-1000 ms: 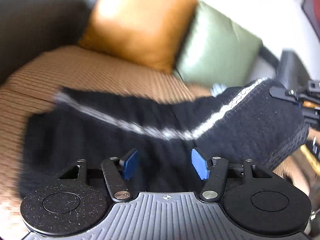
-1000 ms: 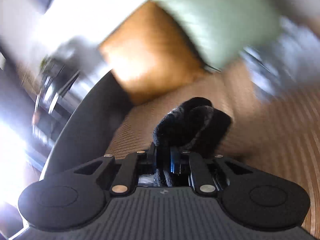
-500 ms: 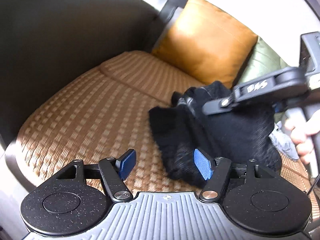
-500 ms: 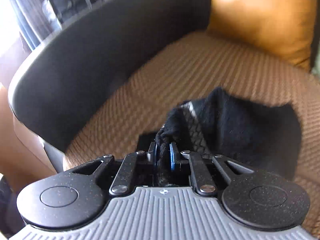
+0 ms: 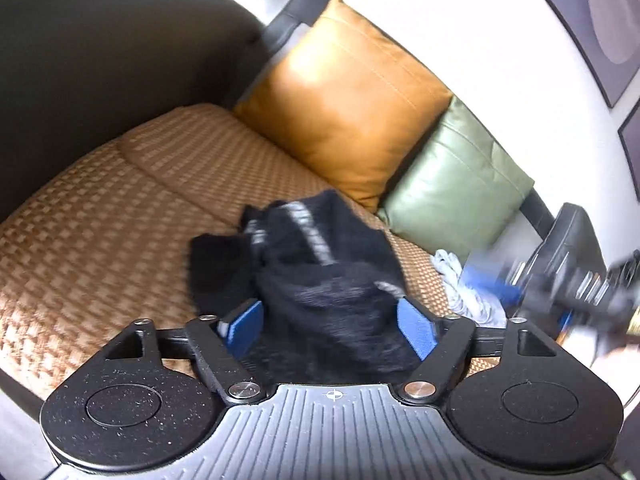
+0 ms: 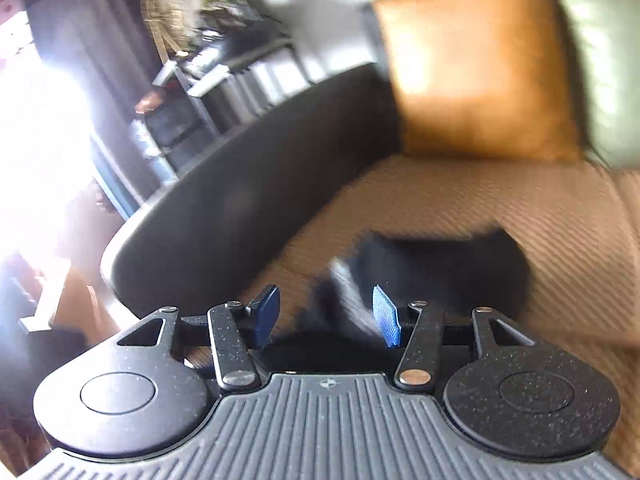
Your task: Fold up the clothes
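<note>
A black knitted garment with a white stripe (image 5: 316,264) lies bunched on the woven brown sofa seat (image 5: 100,220). My left gripper (image 5: 330,326) is open, its blue pads on either side of the near edge of the heap, empty. My right gripper (image 6: 326,314) is open and empty just above the same black garment (image 6: 448,276), which is blurred on the seat in the right wrist view. The right gripper also shows blurred at the far right of the left wrist view (image 5: 592,292).
An orange cushion (image 5: 344,100) and a green cushion (image 5: 456,184) lean on the sofa back. A dark curved armrest (image 5: 80,60) bounds the seat on the left. A pale grey-blue cloth (image 5: 468,288) lies to the right of the black garment.
My right gripper has opened and let go of the black garment, which now lies in a heap on the seat. The right gripper has drawn back to the right. The left gripper stays open.
</note>
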Demonstrator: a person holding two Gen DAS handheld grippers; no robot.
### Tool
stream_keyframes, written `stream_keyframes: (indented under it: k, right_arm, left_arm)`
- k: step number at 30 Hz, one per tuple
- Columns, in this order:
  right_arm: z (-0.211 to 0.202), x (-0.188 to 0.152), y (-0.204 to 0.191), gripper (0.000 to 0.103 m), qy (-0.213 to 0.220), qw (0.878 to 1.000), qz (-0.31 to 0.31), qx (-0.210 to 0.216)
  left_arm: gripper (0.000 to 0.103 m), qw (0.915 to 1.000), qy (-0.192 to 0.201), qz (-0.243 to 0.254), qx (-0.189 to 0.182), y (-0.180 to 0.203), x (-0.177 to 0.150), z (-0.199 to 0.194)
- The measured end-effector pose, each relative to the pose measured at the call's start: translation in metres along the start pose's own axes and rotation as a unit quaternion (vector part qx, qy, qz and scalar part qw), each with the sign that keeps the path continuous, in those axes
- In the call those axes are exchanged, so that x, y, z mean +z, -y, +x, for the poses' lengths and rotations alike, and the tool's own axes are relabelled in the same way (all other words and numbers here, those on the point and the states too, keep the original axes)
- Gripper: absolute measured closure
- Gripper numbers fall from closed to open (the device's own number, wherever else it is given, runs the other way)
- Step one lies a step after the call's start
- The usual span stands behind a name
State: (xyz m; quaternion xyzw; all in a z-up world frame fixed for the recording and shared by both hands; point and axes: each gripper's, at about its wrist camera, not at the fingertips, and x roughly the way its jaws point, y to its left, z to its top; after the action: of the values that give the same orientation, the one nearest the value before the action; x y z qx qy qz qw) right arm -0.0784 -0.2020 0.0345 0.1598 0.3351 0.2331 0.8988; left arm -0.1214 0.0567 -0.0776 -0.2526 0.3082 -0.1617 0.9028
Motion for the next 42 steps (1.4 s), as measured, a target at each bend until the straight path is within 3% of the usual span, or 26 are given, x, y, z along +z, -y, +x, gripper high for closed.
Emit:
stream_keyframes:
  k: [4, 8, 9, 10, 11, 14, 17, 20, 21, 23, 25, 27, 28, 31, 33, 37, 39, 42]
  right_arm:
    - [0.001, -0.035, 0.037, 0.048, 0.0, 0.998, 0.061, -0.03]
    - [0.012, -0.059, 0.045, 0.048, -0.005, 0.996, 0.088, -0.031]
    - [0.017, -0.06, 0.04, 0.048, -0.006, 0.996, 0.086, -0.031]
    - [0.02, -0.061, 0.036, 0.048, -0.006, 0.996, 0.082, -0.032]
    - [0.021, -0.062, 0.031, 0.048, -0.005, 0.997, 0.074, -0.033]
    - [0.025, -0.066, 0.022, 0.046, -0.005, 0.998, 0.053, -0.033]
    - [0.03, -0.074, 0.019, 0.042, -0.006, 0.998, 0.038, -0.04]
    - [0.037, -0.079, 0.019, 0.042, -0.01, 0.999, 0.032, -0.043]
    - [0.039, -0.081, 0.019, 0.042, -0.011, 0.999, 0.026, -0.045]
    - [0.039, -0.082, 0.017, 0.041, -0.013, 0.999, 0.015, -0.047]
    - [0.035, -0.078, 0.016, 0.039, -0.012, 0.999, 0.012, -0.041]
    - [0.029, -0.074, 0.019, 0.039, -0.004, 0.999, 0.022, -0.032]
    - [0.026, -0.069, 0.021, 0.039, 0.001, 0.999, 0.023, -0.028]
    - [0.022, -0.045, 0.019, 0.039, 0.015, 0.999, 0.003, -0.03]
    - [0.027, -0.018, 0.017, 0.039, 0.014, 1.0, -0.016, -0.018]
    - [0.061, 0.036, 0.002, 0.039, -0.014, 0.996, -0.088, 0.001]
    - [0.088, 0.054, -0.005, 0.033, -0.042, 0.99, -0.131, -0.009]
    - [0.127, 0.068, -0.011, 0.033, -0.072, 0.981, -0.177, -0.023]
  left_arm:
    - [0.014, 0.9973, 0.001, 0.013, 0.072, 0.025, 0.007, 0.021]
    - [0.016, 0.9942, -0.018, 0.019, 0.104, 0.029, 0.008, 0.046]
    - [0.041, 0.9935, -0.016, 0.021, 0.111, 0.028, 0.007, 0.049]
    - [0.058, 0.9926, -0.016, 0.015, 0.12, 0.022, 0.004, 0.048]
    - [0.083, 0.9916, -0.015, 0.006, 0.129, 0.015, 0.001, 0.046]
    - [0.102, 0.9858, -0.018, -0.02, 0.165, -0.008, -0.008, 0.043]
    - [0.102, 0.9777, -0.031, -0.048, 0.202, -0.039, -0.021, 0.043]
    - [0.099, 0.9789, -0.029, -0.083, 0.184, -0.062, -0.029, 0.039]
    - [0.078, 0.9797, -0.028, -0.09, 0.177, -0.061, -0.028, 0.036]
    - [0.077, 0.9819, -0.02, -0.089, 0.166, -0.055, -0.024, 0.027]
    - [0.068, 0.9862, -0.001, -0.076, 0.147, -0.045, -0.017, 0.016]
    - [0.037, 0.9903, 0.017, -0.052, 0.128, -0.027, -0.007, 0.007]
    - [0.035, 0.9917, 0.025, -0.035, 0.121, -0.016, -0.002, 0.004]
    - [0.03, 0.9924, 0.025, 0.043, 0.112, 0.015, 0.006, 0.013]
    - [0.03, 0.991, 0.01, 0.069, 0.115, 0.023, 0.007, 0.026]
    - [0.03, 0.9902, -0.016, 0.075, 0.117, 0.022, 0.003, 0.043]
    - [0.03, 0.9911, -0.025, 0.071, 0.109, 0.018, 0.001, 0.047]
    - [0.03, 0.992, -0.03, 0.073, 0.099, 0.014, -0.001, 0.052]
